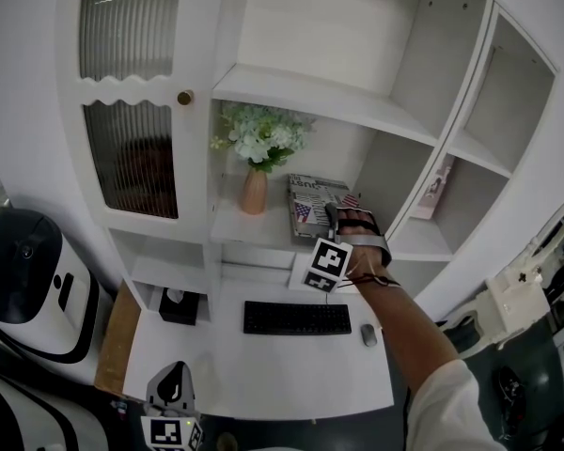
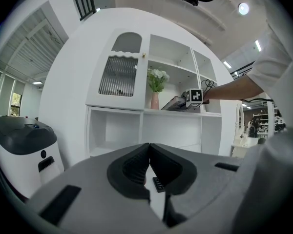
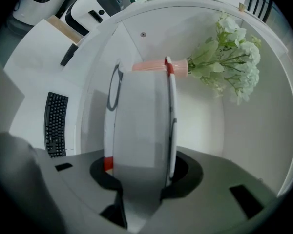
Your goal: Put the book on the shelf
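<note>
White cupboard shelves fill the head view, with ribbed glass doors at the upper left. Low in the frame, left of centre, the left gripper (image 1: 172,388) hangs over the front of the desk (image 1: 263,374), well apart from the shelves. Its own view shows its jaws pressed together with nothing between them.

Further right, at mid-frame, a peach vase (image 1: 254,193) of pale flowers (image 1: 261,137) stands on the middle shelf (image 1: 227,225). Just beside it on the right is the book (image 1: 312,205), cover up, in the same compartment. Below them a black keyboard (image 1: 296,318) lies on the desk.

Right of centre, the right gripper (image 1: 335,216) reaches in and clamps the book's near end. In its own view the pale page edge stands between the two jaws, one cover against each pad.

From the jaws the book runs straight ahead, its long axis pointing into the compartment toward the back wall. Its far end comes level with the vase. I cannot tell whether its underside rests fully on the shelf board or sits slightly tilted above it.

The right gripper alone is placed to finish. I judge that any push inward should keep to the right, clear of the vase.
</note>
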{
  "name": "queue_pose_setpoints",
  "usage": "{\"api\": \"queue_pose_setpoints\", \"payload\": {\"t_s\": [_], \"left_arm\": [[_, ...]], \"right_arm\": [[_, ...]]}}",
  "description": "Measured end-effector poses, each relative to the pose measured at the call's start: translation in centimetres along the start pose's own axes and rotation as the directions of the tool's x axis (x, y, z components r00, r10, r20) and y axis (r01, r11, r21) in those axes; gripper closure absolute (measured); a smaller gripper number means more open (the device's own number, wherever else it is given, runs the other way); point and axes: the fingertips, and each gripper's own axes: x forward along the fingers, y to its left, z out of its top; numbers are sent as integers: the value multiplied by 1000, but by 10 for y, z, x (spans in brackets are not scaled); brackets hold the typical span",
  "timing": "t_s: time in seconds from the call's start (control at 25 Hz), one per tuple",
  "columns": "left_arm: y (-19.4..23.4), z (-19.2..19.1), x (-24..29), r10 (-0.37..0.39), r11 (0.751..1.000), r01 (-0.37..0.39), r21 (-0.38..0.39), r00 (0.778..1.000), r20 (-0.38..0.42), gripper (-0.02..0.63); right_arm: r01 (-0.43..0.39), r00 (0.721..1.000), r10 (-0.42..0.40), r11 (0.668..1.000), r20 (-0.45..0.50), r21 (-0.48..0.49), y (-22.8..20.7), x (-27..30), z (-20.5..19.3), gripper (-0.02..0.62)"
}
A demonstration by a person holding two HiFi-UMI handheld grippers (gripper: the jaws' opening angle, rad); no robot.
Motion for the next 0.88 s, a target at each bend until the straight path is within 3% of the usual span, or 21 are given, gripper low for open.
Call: {"api": "queue_pose_setpoints", "payload": {"t_s": [0.2,0.4,0.72,0.88], "left_arm": [[2,-4,0,1,1000,-1,-17,1000,-16,600],[2,-6,1,-7,1000,7,-13,1000,-14,600],[9,-11,-1,-2,1000,1,-22,999,-35,601],[10,-13,0,-2,1000,2,-18,999,-40,601]], "right_arm": [[-42,999,42,999,15,-3,-1,0,2,417],[-152,987,153,988,49,-26,7,-1,3,365],[-325,941,329,944,82,-57,16,-7,5,286],[-373,921,378,925,91,-69,21,-9,5,254]]}}
